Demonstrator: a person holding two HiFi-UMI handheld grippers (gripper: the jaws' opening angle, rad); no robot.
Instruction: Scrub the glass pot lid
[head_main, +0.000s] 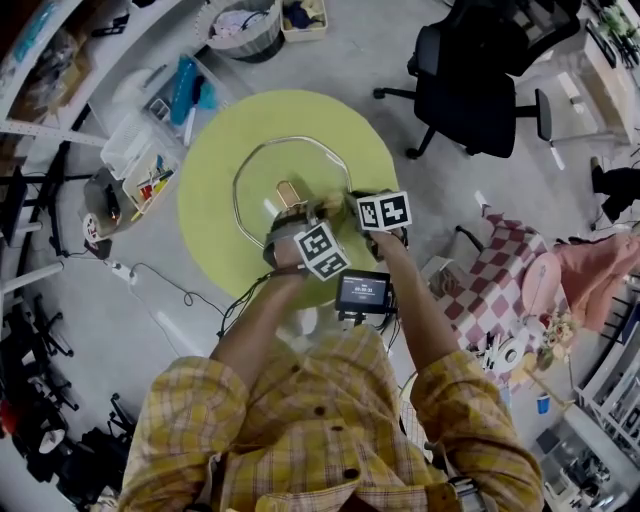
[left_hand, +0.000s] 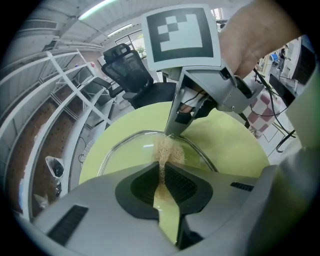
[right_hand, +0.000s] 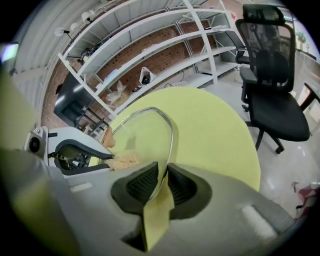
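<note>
The glass pot lid, metal-rimmed with a wooden knob, lies on the round yellow-green table. My right gripper is shut on the lid's near right rim; the right gripper view shows the rim running between the jaws of the gripper. My left gripper is shut on a tan fibrous scrub pad, pressed on the glass just beside the right gripper's tip. In the right gripper view the pad sits at the left gripper's tip.
A black office chair stands right of the table. Bins and shelving line the upper left, with a basket at the top. A checkered cloth seat is at the right. A small screen hangs under my hands.
</note>
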